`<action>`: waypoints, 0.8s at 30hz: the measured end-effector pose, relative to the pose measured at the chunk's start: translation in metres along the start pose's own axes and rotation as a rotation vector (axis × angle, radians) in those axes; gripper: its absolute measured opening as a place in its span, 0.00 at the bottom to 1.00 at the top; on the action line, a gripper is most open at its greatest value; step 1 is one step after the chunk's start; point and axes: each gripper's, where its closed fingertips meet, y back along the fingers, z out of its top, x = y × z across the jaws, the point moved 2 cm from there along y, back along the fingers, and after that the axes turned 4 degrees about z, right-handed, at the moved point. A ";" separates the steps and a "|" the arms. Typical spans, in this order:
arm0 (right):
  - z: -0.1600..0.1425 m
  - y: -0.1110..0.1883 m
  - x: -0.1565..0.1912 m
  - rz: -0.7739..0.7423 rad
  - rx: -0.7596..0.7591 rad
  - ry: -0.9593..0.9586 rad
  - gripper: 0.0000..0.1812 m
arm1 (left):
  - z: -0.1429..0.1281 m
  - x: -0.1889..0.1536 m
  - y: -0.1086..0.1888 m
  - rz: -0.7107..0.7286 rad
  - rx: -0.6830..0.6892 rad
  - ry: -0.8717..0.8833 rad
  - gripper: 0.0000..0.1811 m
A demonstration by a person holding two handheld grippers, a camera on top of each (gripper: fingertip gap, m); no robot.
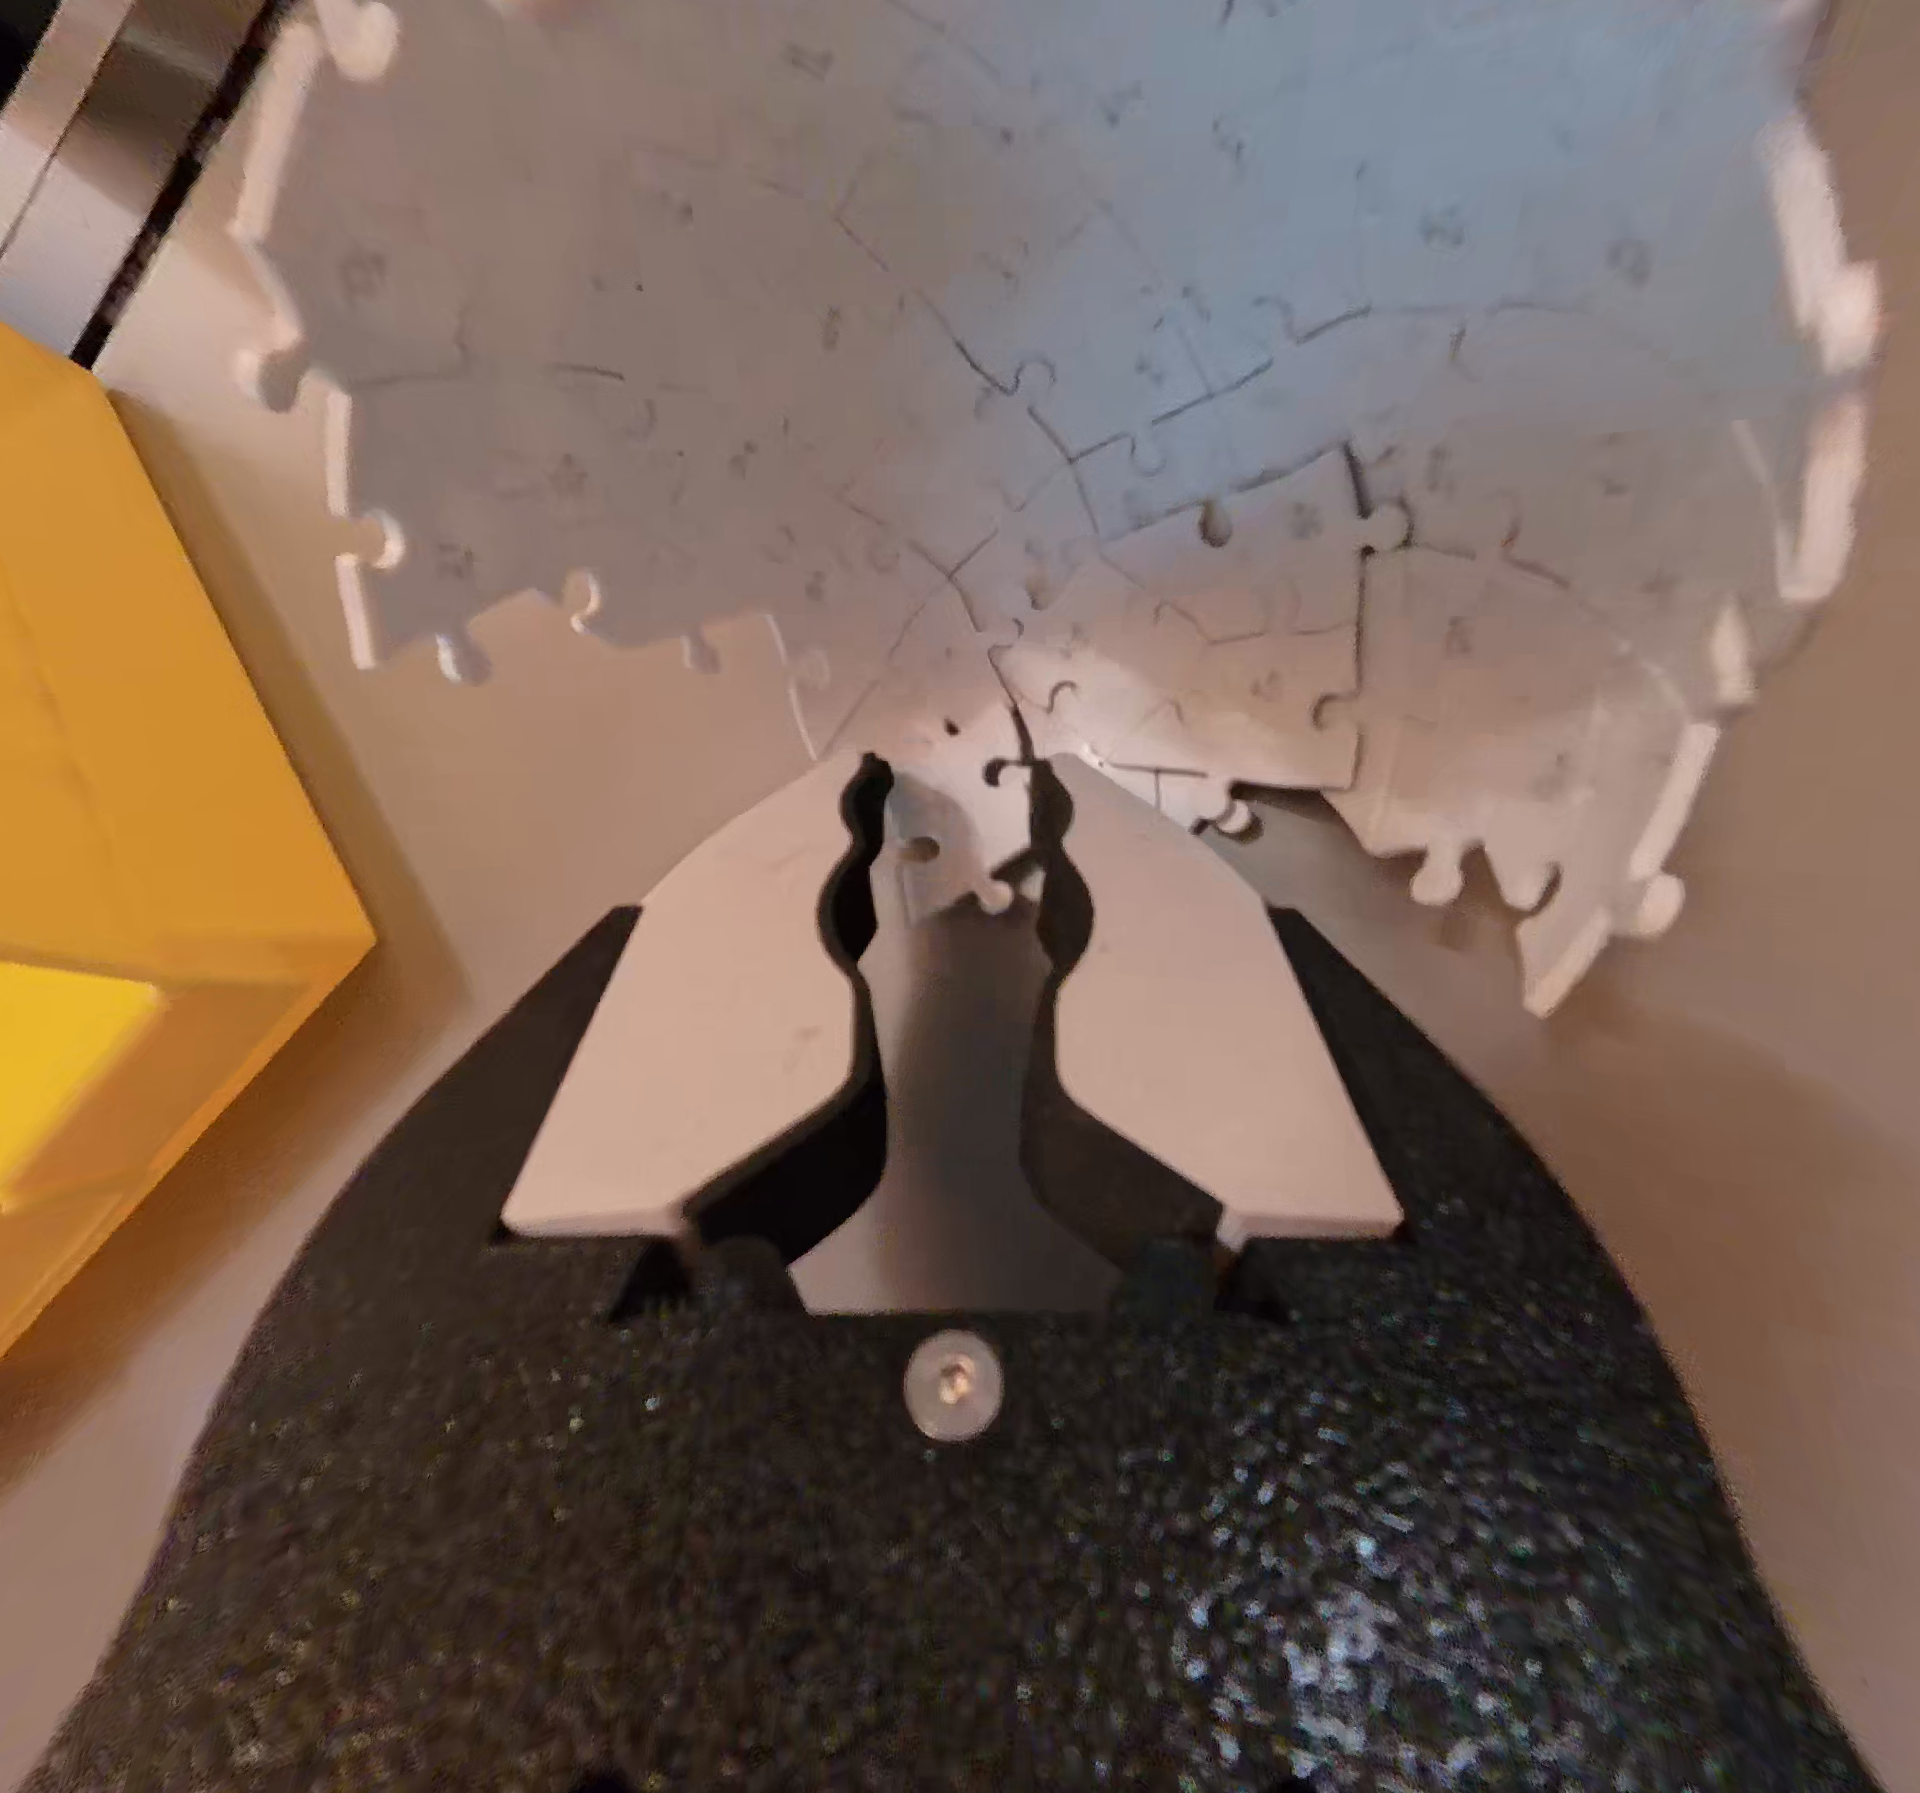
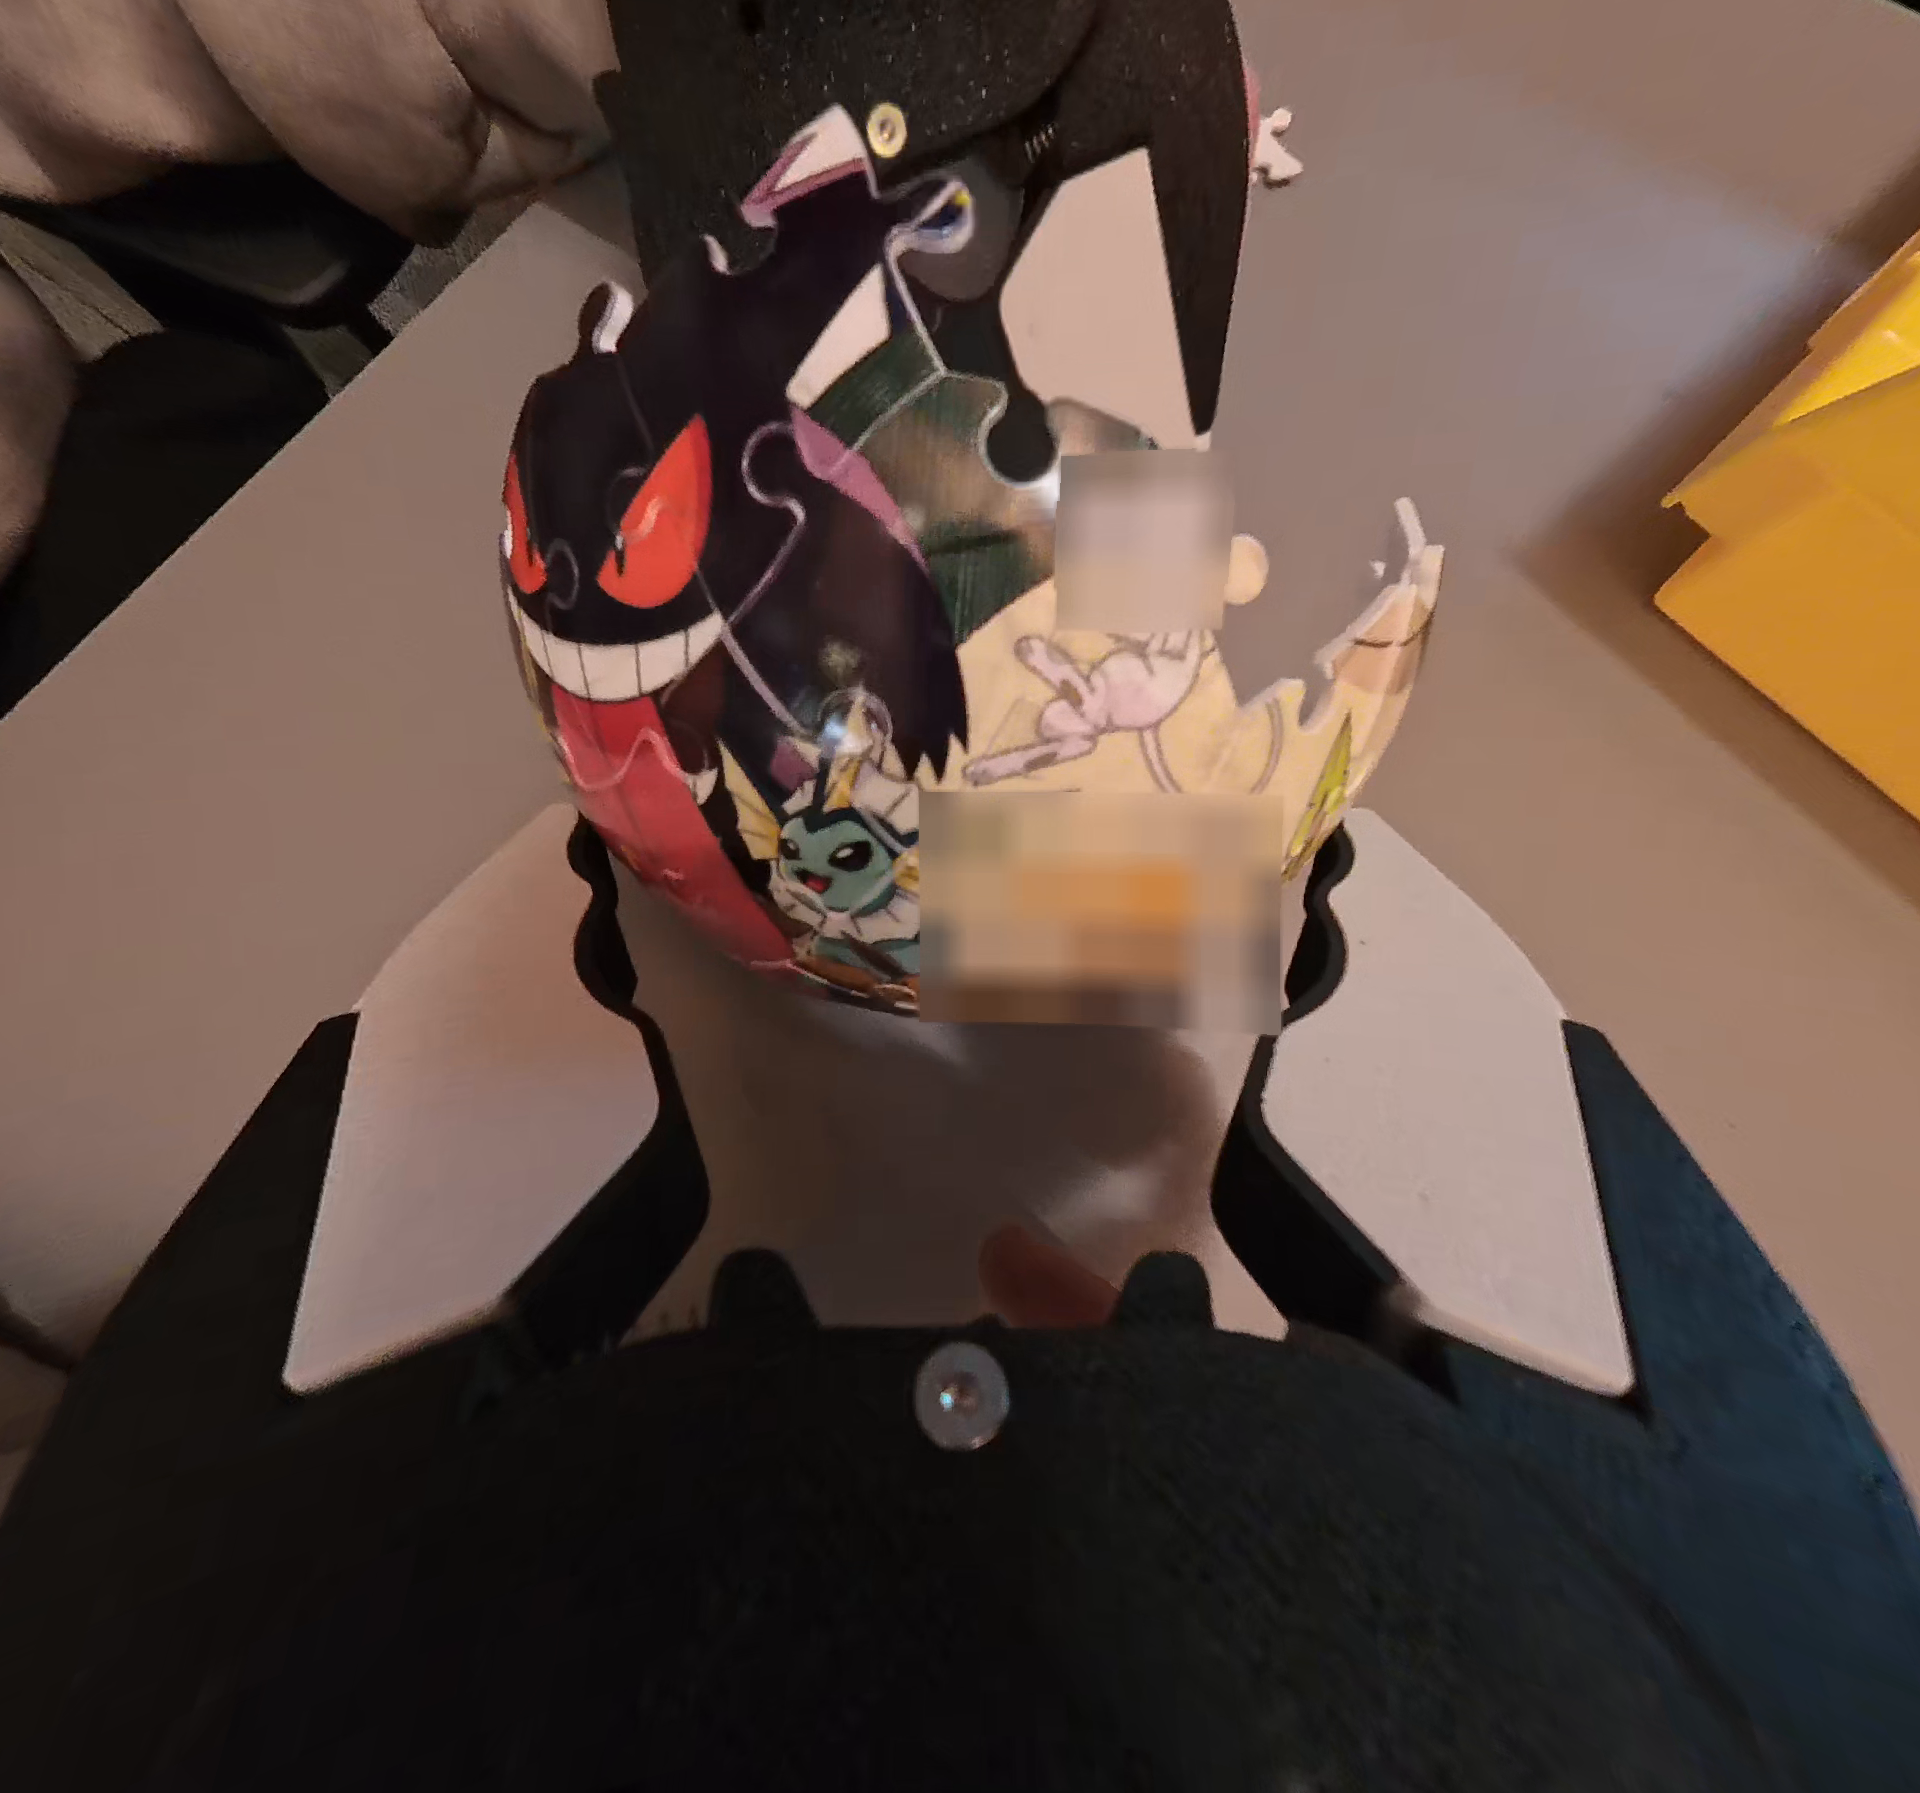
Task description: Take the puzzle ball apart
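Left wrist view: left tool [image 1: 956, 808], black body with pale finger plates, fingertips drawn close together and clamped on the edge of the puzzle ball [image 1: 1039, 309], which fills the upper frame as a white, unprinted inner shell of interlocked curved pieces with a jagged tabbed rim; the ball is partly dismantled, an open bowl rather than a sphere. Yellow bin [image 1: 135, 756] at the left edge, resting on the beige bench [image 1: 540, 808]. A grey and dark structure at the upper left corner, kind not determinable. Right wrist view: right tool [image 2: 956, 870], fingers spread wide, one on each side of the lower part of the puzzle ball [image 2: 831, 704]; whether the pads touch the shell cannot be told, since mosaic patches cover part of it. The printed outer face shows cartoon creatures in black, red, teal and pale yellow. The ball is lifted clear of the bench [image 2: 312, 652]. The left tool [image 2: 997, 372] enters from the top, gripping the upper rim piece. Yellow bin [image 2: 1808, 600] at the right edge. A person's pale sleeve [image 2: 239, 29] at the upper left.
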 end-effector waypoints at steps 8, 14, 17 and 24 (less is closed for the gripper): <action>-0.004 0.002 -0.002 -0.008 -0.007 -0.016 0.69 | -0.010 0.006 0.014 -0.062 -0.024 0.132 0.14; -0.004 0.002 -0.001 -0.005 -0.009 -0.018 0.69 | -0.010 0.010 0.012 -0.040 -0.016 0.155 0.13; -0.004 0.002 -0.001 0.008 -0.005 -0.022 0.69 | -0.015 0.010 0.010 -0.036 0.024 0.181 0.15; -0.001 0.001 -0.005 0.017 0.004 -0.036 0.69 | -0.018 0.018 0.003 0.002 0.043 0.285 0.16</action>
